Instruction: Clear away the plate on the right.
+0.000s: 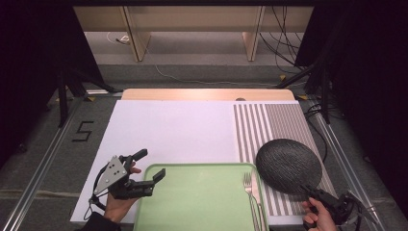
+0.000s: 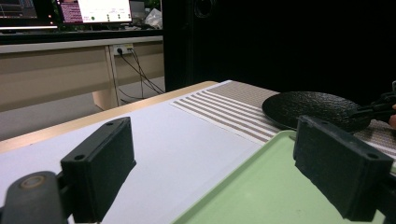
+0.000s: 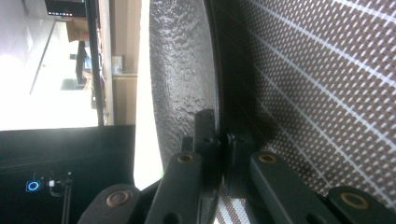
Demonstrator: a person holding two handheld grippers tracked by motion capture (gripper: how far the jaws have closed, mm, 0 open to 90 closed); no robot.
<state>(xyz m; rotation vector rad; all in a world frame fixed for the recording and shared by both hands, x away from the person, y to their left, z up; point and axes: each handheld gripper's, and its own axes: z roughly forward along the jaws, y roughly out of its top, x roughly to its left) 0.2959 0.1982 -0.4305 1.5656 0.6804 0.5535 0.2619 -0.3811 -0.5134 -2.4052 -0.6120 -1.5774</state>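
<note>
Right gripper [image 1: 308, 191]: jaws clamped on the near rim of the black plate [image 1: 288, 165].
Plate position: on the striped mat [image 1: 284, 120], right of the green tray [image 1: 197, 199].
Left gripper [image 1: 151, 166]: open wide, holding nothing, at the tray's left edge.
Progress: plate gripped, not yet moved.
Obstacle: fork [image 1: 250, 190] on the tray's right side.

Grey carpet floor [image 1: 43, 159], wooden bench legs [image 1: 137, 41], loose cables [image 1: 284, 43], black curtains [image 1: 365, 72].

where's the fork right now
In the high view the fork lies on the right edge of the green tray, at the near right of the table, just left of the black plate.
</note>
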